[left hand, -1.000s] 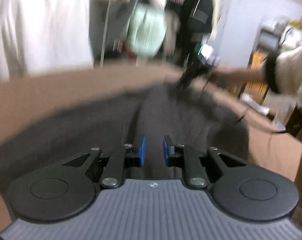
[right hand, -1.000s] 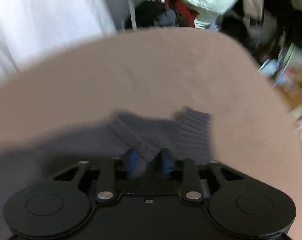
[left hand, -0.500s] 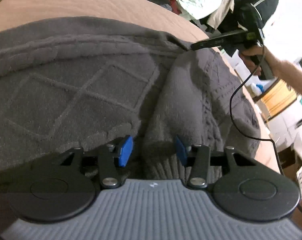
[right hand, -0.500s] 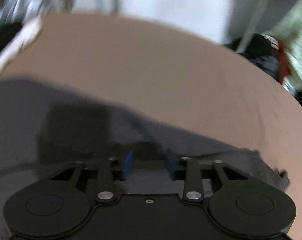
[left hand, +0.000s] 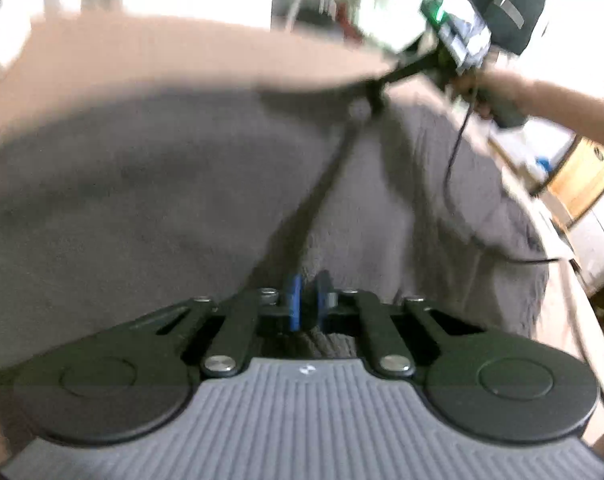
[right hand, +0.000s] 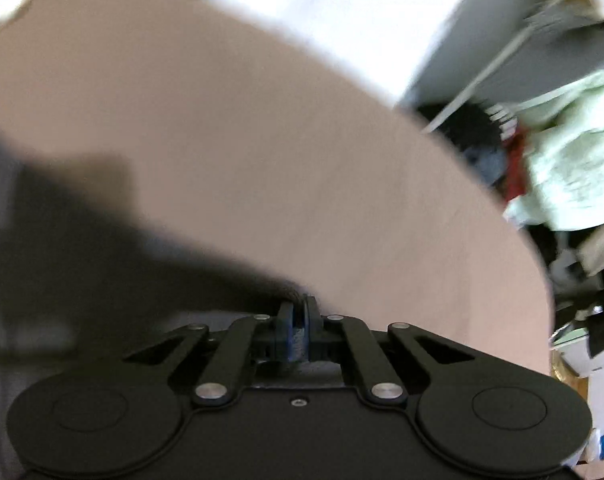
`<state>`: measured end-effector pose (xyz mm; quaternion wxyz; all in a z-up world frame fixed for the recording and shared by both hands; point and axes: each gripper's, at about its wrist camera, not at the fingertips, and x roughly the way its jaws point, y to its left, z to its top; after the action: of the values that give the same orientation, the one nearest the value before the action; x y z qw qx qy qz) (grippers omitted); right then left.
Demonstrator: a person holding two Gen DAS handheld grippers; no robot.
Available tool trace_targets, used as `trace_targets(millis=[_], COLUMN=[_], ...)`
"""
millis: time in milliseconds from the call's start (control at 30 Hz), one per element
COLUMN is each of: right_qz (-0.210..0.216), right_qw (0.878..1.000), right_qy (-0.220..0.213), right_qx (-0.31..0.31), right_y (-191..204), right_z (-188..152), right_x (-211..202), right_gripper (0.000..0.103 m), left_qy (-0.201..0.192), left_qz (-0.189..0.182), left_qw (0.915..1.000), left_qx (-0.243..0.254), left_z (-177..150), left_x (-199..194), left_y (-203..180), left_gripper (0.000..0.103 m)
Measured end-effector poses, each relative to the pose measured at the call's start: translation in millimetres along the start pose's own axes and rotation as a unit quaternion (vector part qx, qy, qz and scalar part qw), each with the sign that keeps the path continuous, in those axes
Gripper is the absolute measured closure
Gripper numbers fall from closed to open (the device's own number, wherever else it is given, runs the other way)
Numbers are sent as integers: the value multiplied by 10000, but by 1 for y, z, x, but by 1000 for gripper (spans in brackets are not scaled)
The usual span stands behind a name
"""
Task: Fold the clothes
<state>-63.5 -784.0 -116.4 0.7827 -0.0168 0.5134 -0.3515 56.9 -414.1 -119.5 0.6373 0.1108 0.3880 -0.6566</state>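
we've got the left gripper (left hand: 308, 300) low over the grey sweater (left hand: 149, 200), its blue pads (left hand: 293, 300) pressed close together with a fold of ribbed knit caught between them. that's a firm pinch, right at the near edge of the garment. the sweater lies spread over the brown bed (left hand: 181, 52), covering most of it from the near edge up toward the far edge, and it hangs a little over the right edge.

across at the far right corner of the sweater we see the right gripper (left hand: 372, 98), held by a person's hand (left hand: 486, 92) with a bare forearm (left hand: 562, 104) behind it and a black cable (left hand: 452, 168) dangling over the knit. it sits down on the cloth there, and a ridge of fabric runs taut between the two grippers.

from the right wrist view, the right gripper (right hand: 299, 320) has its jaws drawn nearly together, a sliver of grey knit nipped between the pads. the sweater (right hand: 5, 208) shows as a dark blurred mass at the left and near side, and the bare brown bed (right hand: 281, 140) stretches ahead to its rounded far edge. beyond that edge, a heap of clothes (right hand: 570, 152), pale green and red among them, is piled at the right. both views are smeared, so the finer knit pattern we can't make out.
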Motion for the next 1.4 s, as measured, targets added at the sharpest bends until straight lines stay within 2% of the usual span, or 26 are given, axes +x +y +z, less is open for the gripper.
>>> trace_targets(millis=[67,133,233,267,333,400,467,533,633,700,800,1000,1100,1200,1267,1333,1400], right_qz=[-5,-51,-383,-462,-192,7,167,288,376,455,513,379,453,658,916,1182,1361], right_qw=[9985,9970,9943,9924,9870,9824,9793,9784,9772,9751,9694,9575,9592,9580,9526,9453,9351], right_qy=[-281,-456,-477,-448,-475,-331,-190,-56,-187,-320,-333,-439,-382,-303,-199,-59,-88], right_qx=[460,629,878,1049,1525,1838,2008,2047,2082,2145,2379,2827,2765,2775,2895,3041,3270], right_y=[-16,-20,-15,-15,-26,-34,-37,-34,-35,-33,-26,-1,4,5,5,6,9], right_z=[14,25,32,32,22,8,-8,-28,-56,-75,-99,-128,-131,-135,-142,-152,-177], right_x=[-11,-6,12,19,19,20,15,6,-13,-20,-10,-12,-19,-27,-32,-37,-58], right_gripper=[98,100,99,99,98,83,54,51,40,39,38,37,37,37,37,37,37], left_qy=[-257,-159,131,161,169,166,187,221,340,423,352,389,307,325,506,504,269], left_qz=[84,302,1041,1022,749,311,59,-73,-64,-117,-374,-474,-470,-161,357,872,1036], left_qw=[9995,9982,9919,9920,9929,9935,9935,9936,9932,9894,9788,9729,9712,9731,9780,9829,9891], left_qx=[-140,-499,-718,-729,-904,-1085,-1121,-1104,-1112,-1386,-1983,-2229,-2317,-2275,-1993,-1545,-1012], left_z=[7,7,-4,-10,-16,-16,-16,-16,-18,-20,-25,-29,-26,-23,-22,-20,-18], left_x=[-10,0,21,24,21,14,12,12,20,23,17,15,15,15,18,18,10], left_y=[12,31,51,55,61,62,60,56,52,57,67,67,64,60,51,37,20], left_gripper=[98,97,97,98,97,82,69,59,46,21,8,8,8,8,8,11,11])
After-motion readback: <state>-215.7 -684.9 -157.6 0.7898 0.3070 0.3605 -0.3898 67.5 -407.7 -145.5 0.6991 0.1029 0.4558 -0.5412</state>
